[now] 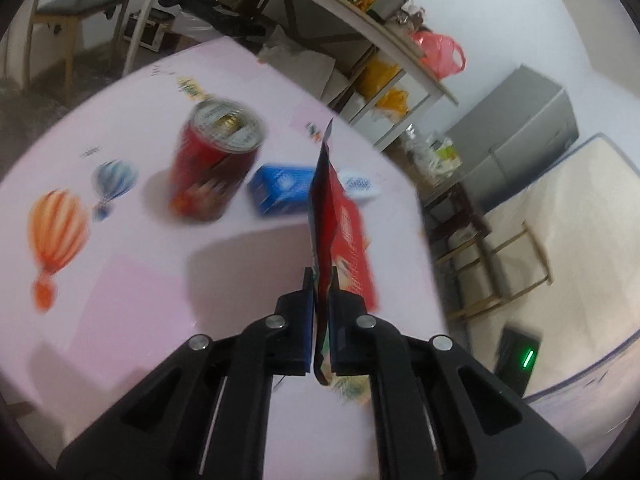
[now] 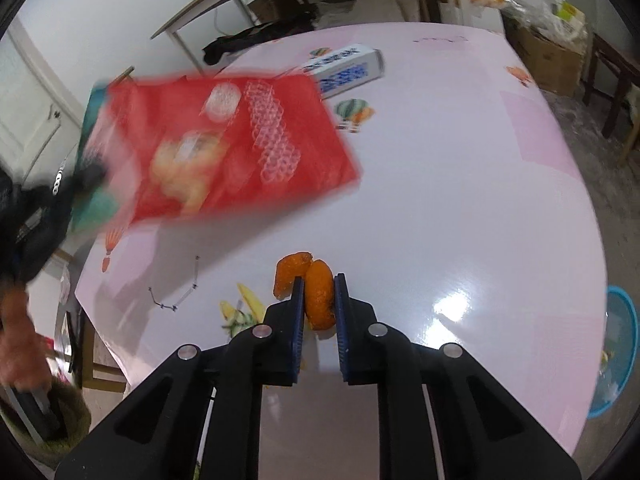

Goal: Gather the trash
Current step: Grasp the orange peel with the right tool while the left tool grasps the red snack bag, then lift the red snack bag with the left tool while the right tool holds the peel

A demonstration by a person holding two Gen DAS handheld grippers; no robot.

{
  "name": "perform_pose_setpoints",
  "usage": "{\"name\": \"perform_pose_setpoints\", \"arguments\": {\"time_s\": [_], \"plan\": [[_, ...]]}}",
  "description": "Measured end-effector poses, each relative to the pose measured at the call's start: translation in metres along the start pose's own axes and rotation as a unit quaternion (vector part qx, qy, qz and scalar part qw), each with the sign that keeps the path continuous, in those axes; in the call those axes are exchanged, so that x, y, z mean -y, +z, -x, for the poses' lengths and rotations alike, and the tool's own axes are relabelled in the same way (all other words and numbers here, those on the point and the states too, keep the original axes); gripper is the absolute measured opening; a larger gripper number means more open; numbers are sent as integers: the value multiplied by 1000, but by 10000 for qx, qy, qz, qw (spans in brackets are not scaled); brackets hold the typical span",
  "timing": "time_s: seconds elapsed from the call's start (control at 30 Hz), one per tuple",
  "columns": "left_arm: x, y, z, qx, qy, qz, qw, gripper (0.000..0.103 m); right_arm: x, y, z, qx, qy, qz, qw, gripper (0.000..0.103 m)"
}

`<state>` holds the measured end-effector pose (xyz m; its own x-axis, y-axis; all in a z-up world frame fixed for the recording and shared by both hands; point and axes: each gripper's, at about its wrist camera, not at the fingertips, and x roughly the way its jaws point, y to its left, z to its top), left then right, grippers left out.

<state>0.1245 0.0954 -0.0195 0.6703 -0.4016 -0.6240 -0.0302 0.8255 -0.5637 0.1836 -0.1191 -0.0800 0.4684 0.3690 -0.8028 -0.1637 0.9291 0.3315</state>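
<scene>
Pink tablecloth [image 2: 460, 200] is carrying everything; left gripper [image 1: 320, 280] is pinching the red snack wrapper [image 1: 340, 220] edge-on, lifted w/ motion blur; it could be slipping if swung; right gripper [image 2: 318, 284] is closing on orange peel [image 2: 320, 292], probably gripped; the 2nd peel bit [image 2: 288, 276] beside it may be staying behind.

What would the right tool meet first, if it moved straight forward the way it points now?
Probably nothing new: the right tool already holds an orange peel between its fingers. Just ahead lies a second peel piece, a little to the left, on the pink table. Beyond it, the table looks free, though depth is unclear.
</scene>
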Motion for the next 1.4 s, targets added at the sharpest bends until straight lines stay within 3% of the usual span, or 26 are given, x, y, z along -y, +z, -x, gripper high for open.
{"name": "perform_pose_setpoints", "arguments": {"time_s": [0.17,0.23,0.3,0.33,0.4,0.5,0.63,0.73,0.9,1.03,1.1,1.23,1.33,1.4], "plan": [[-37,-39,23,-394,511,3,9979,5,14,-7,10,-6,-96,-242,9997,14],[-52,-56,25,-772,569,126,9953,9,18,-9,12,-5,-134,-275,9995,14],[-57,-69,24,-1183,390,69,9922,25,18,-9,13,-1,-190,-300,9994,14],[-58,-72,28,-1222,239,-29,9922,40,18,-9,13,6,-223,-298,9993,14],[-53,-75,36,-1466,92,-252,9888,57,19,-8,17,59,-237,-330,9992,14],[-51,-72,55,-1228,-11,-535,9910,57,22,-3,34,312,-224,-427,9983,14],[-46,-57,77,-623,76,-905,9939,59,18,0,61,605,-29,-435,9972,14],[-37,-35,72,-360,187,-1039,9938,60,3,-2,64,565,186,-264,9979,14],[-37,-17,26,-719,485,-1046,9907,60,-21,-14,33,67,429,-76,9990,14],[-44,-19,4,-1042,389,-958,9892,58,-27,-22,10,-264,447,-73,9986,14],[-47,-24,2,-1195,206,-858,9889,58,-25,-23,3,-351,385,-115,9986,14],[-51,-32,14,-1485,-538,-484,9863,58,-20,-22,-1,-394,443,-165,9981,14],[-52,-36,18,-1709,-1274,-233,9767,58,-18,-21,-3,-422,505,-189,9977,14],[-50,-38,13,-1855,-1397,-225,9724,58,-18,-19,-4,-430,523,-172,9976,14]]}}
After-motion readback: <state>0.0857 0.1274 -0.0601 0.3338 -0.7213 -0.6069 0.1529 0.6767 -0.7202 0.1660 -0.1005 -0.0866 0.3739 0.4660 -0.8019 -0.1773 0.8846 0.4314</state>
